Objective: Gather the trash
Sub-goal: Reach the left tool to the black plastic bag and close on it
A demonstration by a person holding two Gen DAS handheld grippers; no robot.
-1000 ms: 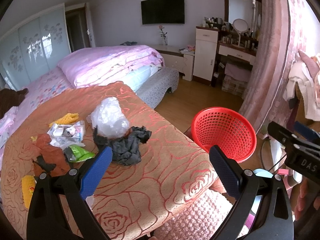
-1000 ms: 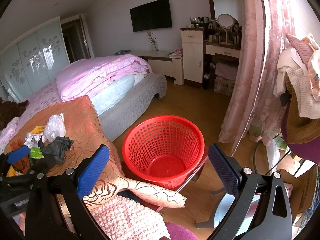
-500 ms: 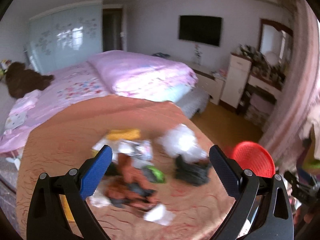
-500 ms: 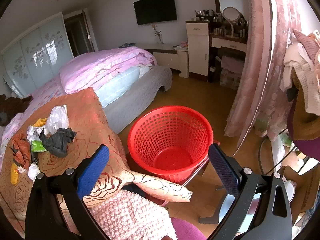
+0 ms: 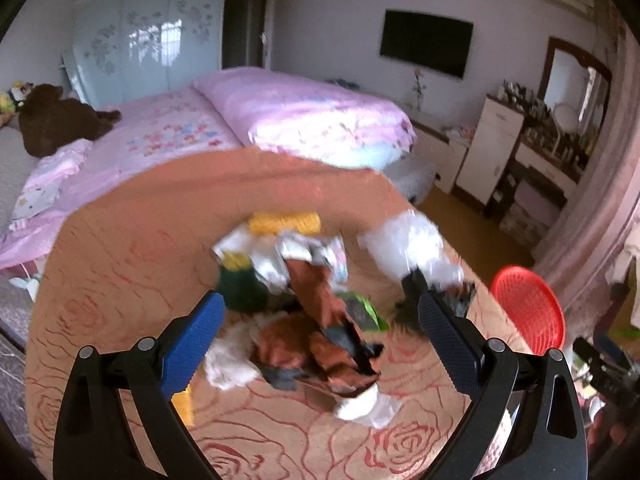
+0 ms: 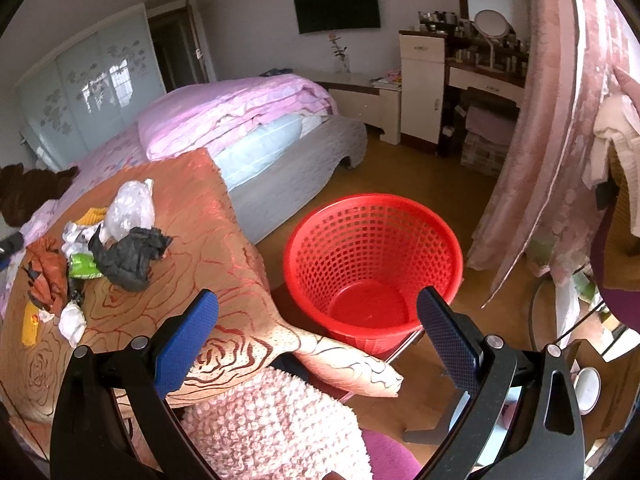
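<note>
A heap of trash lies on the orange rose-patterned cloth (image 5: 132, 264): a brown crumpled wrapper (image 5: 320, 320), a clear plastic bag (image 5: 404, 248), a black bag (image 6: 128, 256), yellow pieces (image 5: 284, 222), a green wrapper (image 6: 82, 268) and white paper (image 5: 368, 404). My left gripper (image 5: 320, 344) is open and hovers just above the brown wrapper, touching nothing. The red mesh basket (image 6: 372, 264) stands on the floor right of the cloth. My right gripper (image 6: 316, 340) is open and empty in front of the basket. The left wrist view is motion-blurred.
A bed with a pink quilt (image 6: 232, 116) lies behind the cloth. A dresser with a mirror (image 6: 492, 24) and a pink curtain (image 6: 560, 120) stand at the right. A pink knobbly fabric (image 6: 272, 424) lies under my right gripper. Wooden floor (image 6: 420, 184) surrounds the basket.
My left gripper has swung left from the basket side and come down over the trash heap, which now fills the gap between its fingers. My right gripper has drifted slightly; the basket stays put.
</note>
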